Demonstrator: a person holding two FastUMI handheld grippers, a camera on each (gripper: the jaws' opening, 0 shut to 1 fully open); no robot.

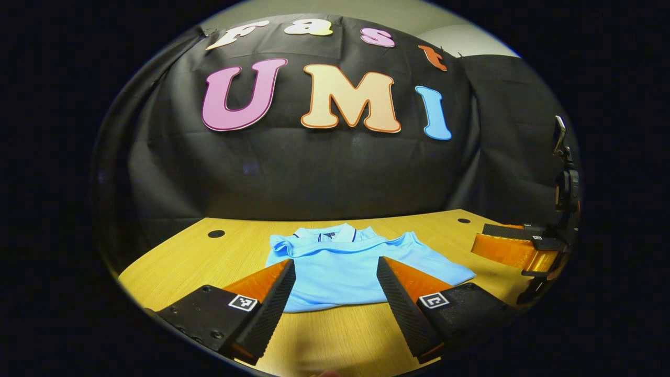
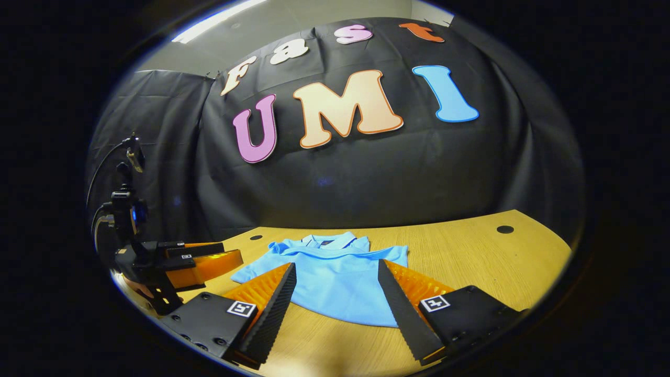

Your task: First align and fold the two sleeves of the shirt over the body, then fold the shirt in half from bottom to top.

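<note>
Shirt (image 1: 340, 269) lies flat on the table (image 1: 183, 262), centre of frame, collar toward the wall, sleeves apparently folded in. Left gripper (image 1: 335, 285) and right gripper (image 2: 335, 288) both spread, holding nothing, above the hem. Risk: pinching only the top layer, so the folded sleeves slip out

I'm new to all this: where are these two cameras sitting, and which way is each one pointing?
Left gripper view: rides on the left gripper, facing the light blue polo shirt on the wooden table; the right gripper shows at its right.
Right gripper view: rides on the right gripper, facing the same shirt; the left gripper shows at its left.
Shared: shirt, table, both open grippers.
</note>
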